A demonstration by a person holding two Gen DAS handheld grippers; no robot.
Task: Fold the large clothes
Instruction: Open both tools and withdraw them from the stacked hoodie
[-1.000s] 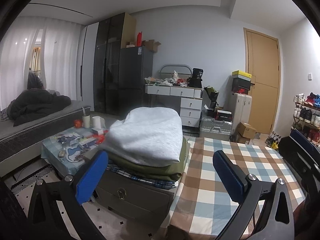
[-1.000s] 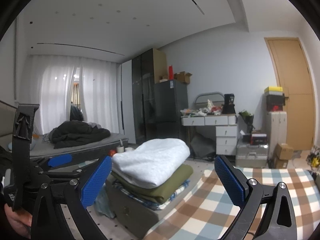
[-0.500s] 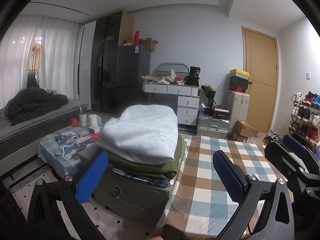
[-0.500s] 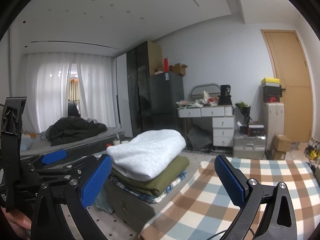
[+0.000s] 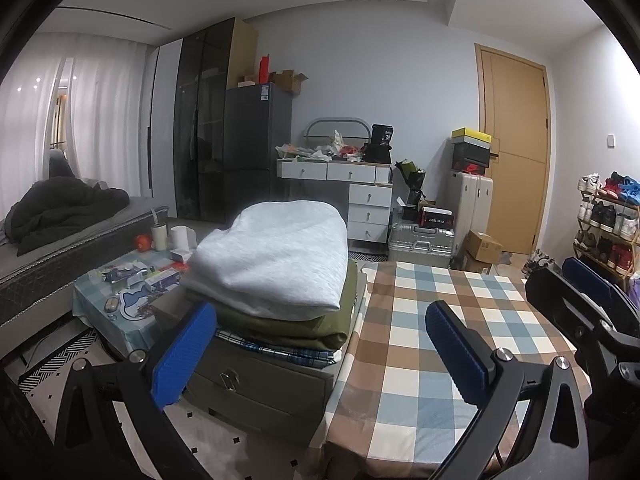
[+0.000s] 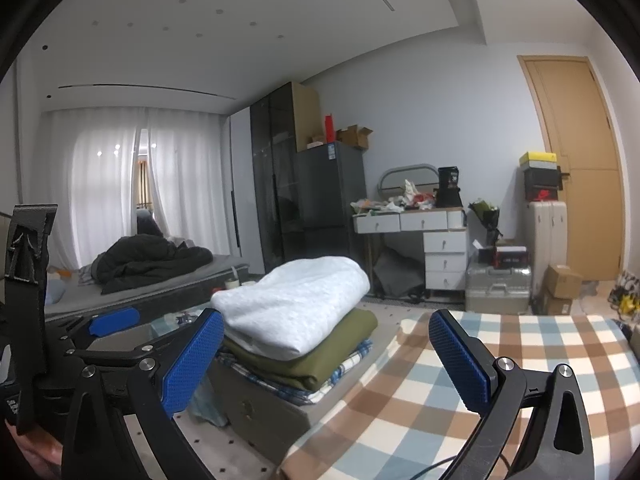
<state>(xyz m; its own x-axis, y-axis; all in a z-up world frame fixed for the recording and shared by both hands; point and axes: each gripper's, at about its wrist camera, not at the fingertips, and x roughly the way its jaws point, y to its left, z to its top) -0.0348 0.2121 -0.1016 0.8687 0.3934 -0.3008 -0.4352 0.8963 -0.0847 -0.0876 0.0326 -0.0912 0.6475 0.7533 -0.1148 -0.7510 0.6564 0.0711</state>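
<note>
Nearest the cameras, the left claw [image 5: 320,344] and the right claw [image 6: 326,354] both stood released, blue pads spread wide with nothing between them, hovering above the near end of the checked tabletop [image 5: 432,344]. The right claw's frame also showed at the right edge of the left wrist view. No garment lay spread on the checked cloth. Just left of the tabletop, a pile of folded clothes [image 5: 276,264] sat on a low grey drawer chest [image 5: 256,384]: a white piece on top, an olive one beneath, a plaid one at the bottom. That suggested a pause between garments, one piece apparently stacked and the next not yet fetched. The next move likely called for finding an unfolded garment, none being plainly visible, and laying it flat on the tabletop.
</note>
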